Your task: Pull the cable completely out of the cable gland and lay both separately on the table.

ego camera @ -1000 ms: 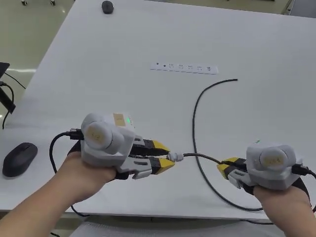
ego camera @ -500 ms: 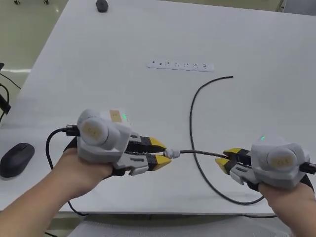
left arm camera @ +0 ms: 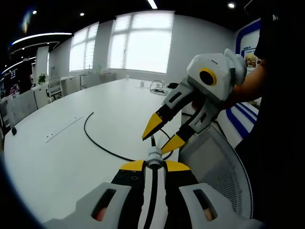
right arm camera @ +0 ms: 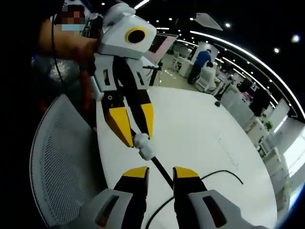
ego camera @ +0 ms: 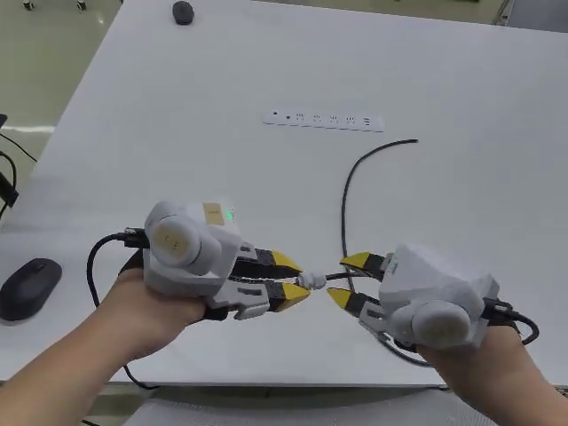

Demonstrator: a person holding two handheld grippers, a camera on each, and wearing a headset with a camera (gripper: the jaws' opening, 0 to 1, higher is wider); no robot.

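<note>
My left gripper (ego camera: 300, 280) is shut on the small grey cable gland (ego camera: 311, 281), which pokes out past its yellow tips. The black cable (ego camera: 344, 200) leaves the gland to the right, passes between the fingers of my right gripper (ego camera: 351, 280), then curves up the white table to its free end. That right gripper stands open, one tip above the cable and one below, a short way from the gland. In the left gripper view the gland (left arm camera: 154, 155) sits between my own tips (left arm camera: 154, 164). In the right gripper view the cable (right arm camera: 161, 171) runs through my open gripper (right arm camera: 160, 174) towards the gland (right arm camera: 143, 144).
A white power strip (ego camera: 324, 121) lies further back on the table (ego camera: 177, 106). One black mouse (ego camera: 31, 286) rests at the left edge and another (ego camera: 182, 11) at the far end. Both grippers hover near the front edge, with a mesh chair (left arm camera: 217, 164) just beyond it.
My right gripper has opened, letting go of the cable, rolled, and moved left along it to just beside the gland. The left gripper has kept its hold and hardly moved.
</note>
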